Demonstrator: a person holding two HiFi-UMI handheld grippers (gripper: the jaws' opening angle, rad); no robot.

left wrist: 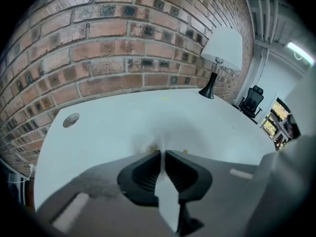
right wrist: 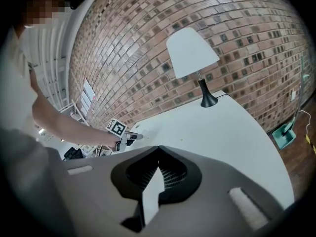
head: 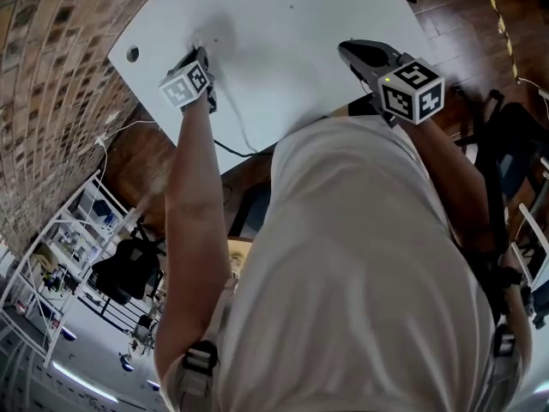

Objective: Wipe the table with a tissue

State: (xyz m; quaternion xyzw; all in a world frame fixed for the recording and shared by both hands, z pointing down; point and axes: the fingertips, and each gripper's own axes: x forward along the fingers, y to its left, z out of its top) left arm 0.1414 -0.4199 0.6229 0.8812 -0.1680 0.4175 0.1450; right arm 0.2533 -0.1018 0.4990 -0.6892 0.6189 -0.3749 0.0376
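Observation:
My left gripper [left wrist: 161, 152] is shut on a thin white tissue [left wrist: 160, 138], whose folded edge sticks out past the jaw tips and rests on the white table [left wrist: 123, 117]. Small yellowish spots [left wrist: 150, 147] lie on the table right by the tissue. In the head view the left gripper [head: 199, 55] points down at the table's left part [head: 283, 24]. The right gripper [head: 347, 50] hovers over the table's near right edge, tips together and nothing between them. In the right gripper view [right wrist: 158, 149], the left gripper [right wrist: 132, 137] shows far off with the tissue [right wrist: 137, 136] at its tip.
A table lamp [right wrist: 192, 51] with a white shade and black base stands at the far end by the brick wall [left wrist: 123, 38]. A round cable hole [left wrist: 71, 120] is near the table's left corner. A cable [head: 240, 136] hangs off the near edge. An office chair [left wrist: 252, 101] stands beyond.

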